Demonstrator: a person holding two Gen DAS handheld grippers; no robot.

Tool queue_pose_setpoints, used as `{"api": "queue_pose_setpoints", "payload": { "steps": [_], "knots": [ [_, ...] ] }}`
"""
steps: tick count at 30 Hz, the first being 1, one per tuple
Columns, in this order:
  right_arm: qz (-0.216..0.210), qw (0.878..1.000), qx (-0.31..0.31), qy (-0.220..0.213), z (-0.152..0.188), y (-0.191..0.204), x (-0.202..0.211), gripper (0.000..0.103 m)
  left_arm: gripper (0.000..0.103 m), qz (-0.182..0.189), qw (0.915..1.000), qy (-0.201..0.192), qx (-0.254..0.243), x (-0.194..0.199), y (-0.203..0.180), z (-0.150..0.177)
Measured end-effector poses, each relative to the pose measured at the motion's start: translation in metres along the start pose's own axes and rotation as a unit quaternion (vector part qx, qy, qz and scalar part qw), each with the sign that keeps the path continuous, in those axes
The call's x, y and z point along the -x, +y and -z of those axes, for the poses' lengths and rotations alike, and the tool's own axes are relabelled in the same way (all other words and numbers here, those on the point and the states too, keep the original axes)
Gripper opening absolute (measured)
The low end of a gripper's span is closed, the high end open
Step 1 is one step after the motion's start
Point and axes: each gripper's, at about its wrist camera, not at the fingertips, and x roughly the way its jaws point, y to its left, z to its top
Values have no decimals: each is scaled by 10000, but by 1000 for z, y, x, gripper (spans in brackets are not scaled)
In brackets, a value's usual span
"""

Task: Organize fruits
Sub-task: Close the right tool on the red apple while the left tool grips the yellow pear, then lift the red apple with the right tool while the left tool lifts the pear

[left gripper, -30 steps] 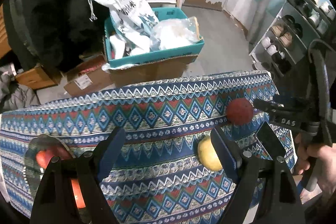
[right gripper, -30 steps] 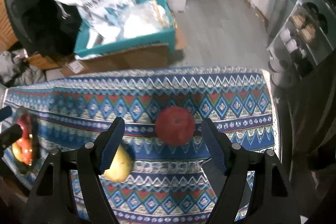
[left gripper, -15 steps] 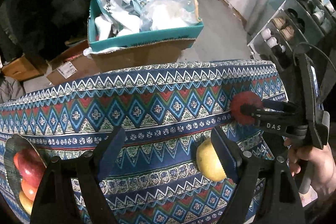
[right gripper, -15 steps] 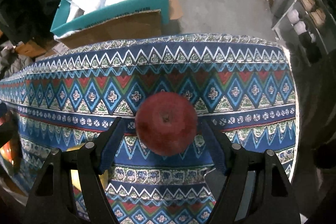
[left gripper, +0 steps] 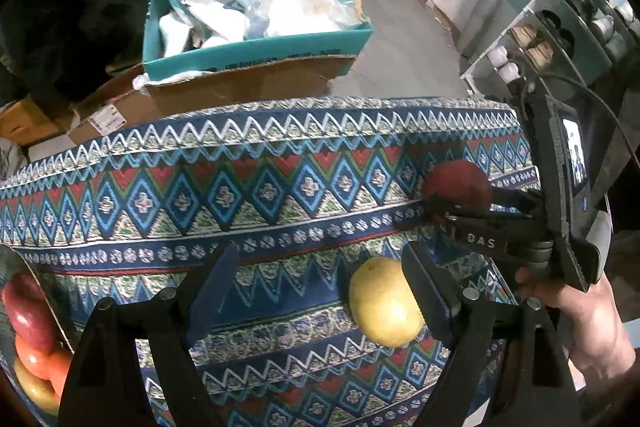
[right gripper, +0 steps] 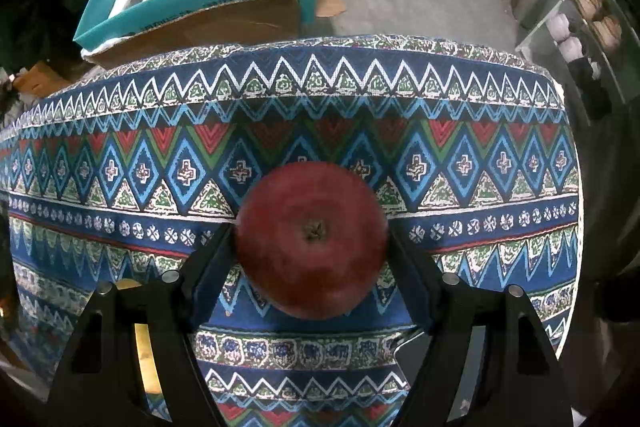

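A table draped in a blue, red and green geometric-patterned cloth [right gripper: 460,131] is set before a grey floor, with a teal cardboard box [left gripper: 256,47] stuffed with white bags beyond its far edge and a shoe rack [left gripper: 568,27] to the right. The round dark-red apple [right gripper: 312,241] is seen resting on the cloth, bracketed by the right gripper [right gripper: 312,247], whose two fingers appear to touch its sides; whether it is yet clamped firmly cannot be told, though contact on both flanks suggests the grasp is being made. The stem end is turned toward the camera, so the widest part is presented to the pads. The left gripper [left gripper: 316,287] is held spread wide and empty above the cloth, with the yellow rounded fruit [left gripper: 384,303] lying just inside its right finger, probably lined up as the next pick. At the left edge a dark metal dish [left gripper: 24,267] with red and yellow fruit already gathered is partly visible, presumably the destination.
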Motion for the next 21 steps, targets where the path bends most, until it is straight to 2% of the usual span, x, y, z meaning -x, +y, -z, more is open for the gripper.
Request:
{"api": "queue_pose_setpoints", "payload": {
  "steps": [4,9,13,21],
  "knots": [
    [-63,10000,-56,-35,7,1,3,75,85,76,9998,17,-160,-2,-14,5],
    [-239,9988,-252,-358,19,-6,27,75,85,257,9996,64,-140,-8,-24,11],
    [-166,9979,-238,-585,25,-9,50,75,85,354,9992,141,-157,-16,-32,16],
    [-142,9963,-349,-774,44,-24,74,75,85,299,9986,390,-171,-42,-47,30]
  ]
}}
